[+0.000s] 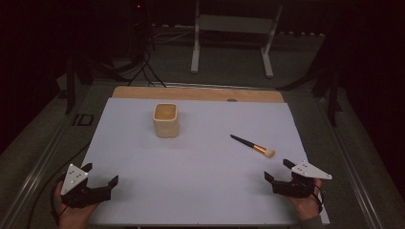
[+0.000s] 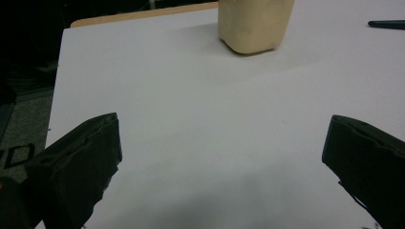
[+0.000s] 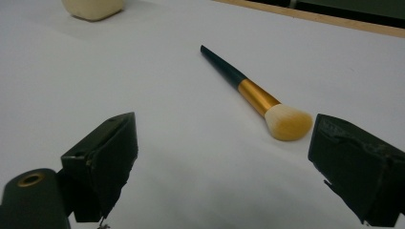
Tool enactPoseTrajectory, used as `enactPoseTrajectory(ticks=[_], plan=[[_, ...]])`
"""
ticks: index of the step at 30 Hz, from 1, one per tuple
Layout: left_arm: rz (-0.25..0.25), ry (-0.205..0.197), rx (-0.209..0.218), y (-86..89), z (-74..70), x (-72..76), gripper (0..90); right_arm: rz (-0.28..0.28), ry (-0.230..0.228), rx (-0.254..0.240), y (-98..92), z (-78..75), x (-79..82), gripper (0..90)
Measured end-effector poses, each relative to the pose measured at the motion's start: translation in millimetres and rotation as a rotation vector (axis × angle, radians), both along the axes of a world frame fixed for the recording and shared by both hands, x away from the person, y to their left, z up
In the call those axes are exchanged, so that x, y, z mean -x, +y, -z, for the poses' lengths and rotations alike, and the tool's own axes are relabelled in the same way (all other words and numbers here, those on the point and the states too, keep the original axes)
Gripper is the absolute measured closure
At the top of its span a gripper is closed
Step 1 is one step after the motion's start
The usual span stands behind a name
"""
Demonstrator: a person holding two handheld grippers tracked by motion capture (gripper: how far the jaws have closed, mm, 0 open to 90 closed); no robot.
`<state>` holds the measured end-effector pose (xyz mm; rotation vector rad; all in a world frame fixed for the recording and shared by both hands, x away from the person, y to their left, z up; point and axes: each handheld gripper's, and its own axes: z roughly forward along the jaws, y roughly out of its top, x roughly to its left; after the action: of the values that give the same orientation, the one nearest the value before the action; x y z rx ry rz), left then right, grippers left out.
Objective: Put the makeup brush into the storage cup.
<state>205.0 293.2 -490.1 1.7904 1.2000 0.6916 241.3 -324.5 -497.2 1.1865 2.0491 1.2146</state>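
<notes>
White sheet covers table. High view: my left gripper at near left corner, my right gripper at near right, both spread wide, empty. Cream cup stands upright mid-far; makeup brush lies flat, just beyond right gripper.

Left gripper view: cup ahead, well apart; jaws wide.

Right gripper view: brush near, bristles toward right jaw; jaws wide.

Step, I judge: start, nothing grasped. Next: right reaches, straddles handle, closes.

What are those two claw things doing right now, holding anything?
Left gripper: open, fingers wide apart, holding nothing.
Right gripper: open, holding nothing; the makeup brush lies just ahead, untouched.
</notes>
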Motion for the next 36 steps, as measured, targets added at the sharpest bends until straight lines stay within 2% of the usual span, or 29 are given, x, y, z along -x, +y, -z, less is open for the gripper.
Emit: enactPoseTrajectory(ticks=[4,26,36], plan=[[-0.002,-0.007,0.011,1.2,-0.4,0.4,0.9,-0.003,0.0,0.002,0.1,0.2,0.2,9.6],[0.005,-0.015,0.002,1.5,-1.2,1.9,0.9,-0.03,0.008,0.016,2.0,1.9,-3.1,9.7],[0.006,-0.014,-0.007,0.7,-0.3,1.7,0.9,-0.038,0.004,0.001,-1.7,-2.5,-6.7,9.6]])
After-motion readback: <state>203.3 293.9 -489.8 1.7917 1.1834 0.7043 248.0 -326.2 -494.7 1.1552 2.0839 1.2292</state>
